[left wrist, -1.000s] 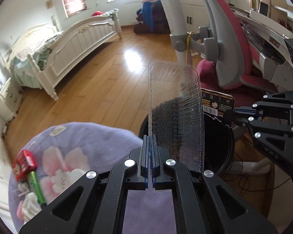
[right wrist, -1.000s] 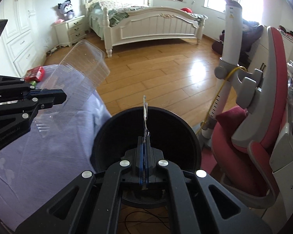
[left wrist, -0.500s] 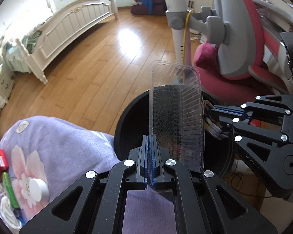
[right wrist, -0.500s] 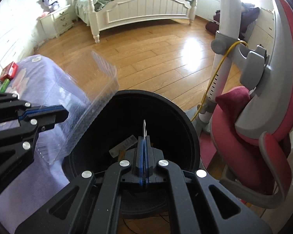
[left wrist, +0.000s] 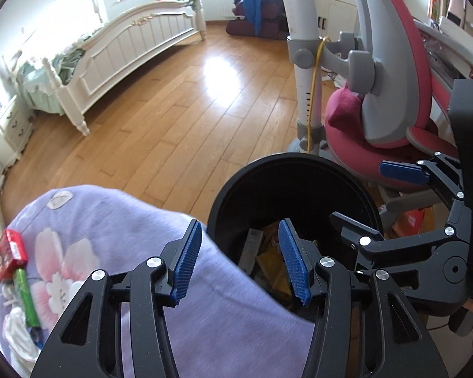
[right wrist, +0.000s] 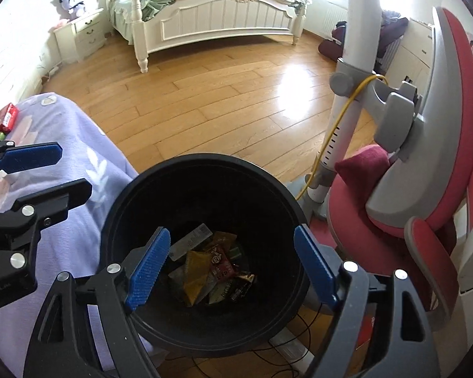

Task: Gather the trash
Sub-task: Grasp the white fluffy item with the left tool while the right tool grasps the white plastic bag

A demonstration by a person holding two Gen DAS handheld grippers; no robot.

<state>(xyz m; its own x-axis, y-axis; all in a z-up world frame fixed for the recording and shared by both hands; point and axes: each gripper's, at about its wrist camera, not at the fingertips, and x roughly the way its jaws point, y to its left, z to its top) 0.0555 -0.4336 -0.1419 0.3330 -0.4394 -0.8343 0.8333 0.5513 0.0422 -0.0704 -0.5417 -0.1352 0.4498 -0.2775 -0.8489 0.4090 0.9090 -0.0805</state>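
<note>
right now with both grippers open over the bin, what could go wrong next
1. The black bin stands tight against the purple cloth; a gripper swinging back could knock its rim.
2. The left gripper and right gripper hang close together and may collide.
3. The red packet and green wrapper lie near the cloth's far edge, so a clumsy grab might push them off.

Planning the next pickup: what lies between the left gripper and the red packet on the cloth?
Only bare purple flowered cloth, shown in the left wrist view, between the left gripper and the red packet.
</note>
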